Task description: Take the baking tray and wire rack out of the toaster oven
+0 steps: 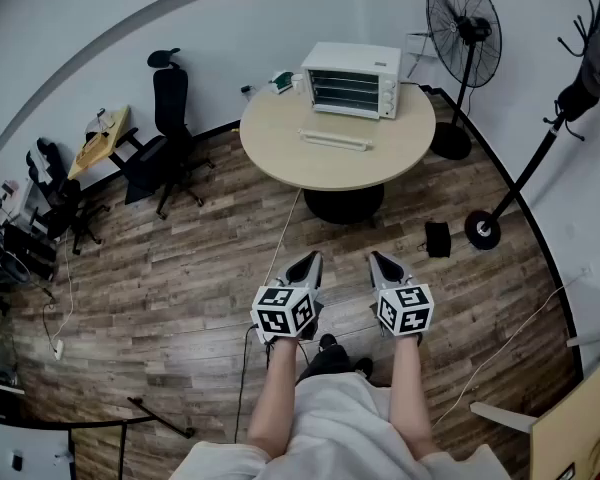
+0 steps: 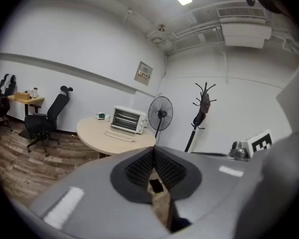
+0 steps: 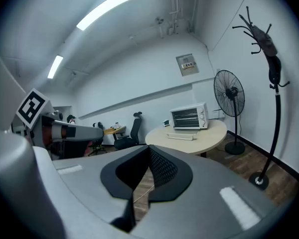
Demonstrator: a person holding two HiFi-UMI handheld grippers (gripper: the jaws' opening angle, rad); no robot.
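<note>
Well short of the toaster oven (image 1: 351, 79), left hand-held gripper (image 1: 313, 258) and right hand-held gripper (image 1: 375, 257) hang closed, empty.

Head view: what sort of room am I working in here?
Probably an office or workroom, not a kitchen: a black office chair stands by the wall, the toaster oven sits on a round table, and a pedestal fan stands beside it.

Grey, black-padded left gripper (image 1: 314, 259) and right gripper (image 1: 376, 258) bear black-and-white marker cubes (image 1: 285, 310) (clothing (image 1: 330, 430) seems white).
</note>
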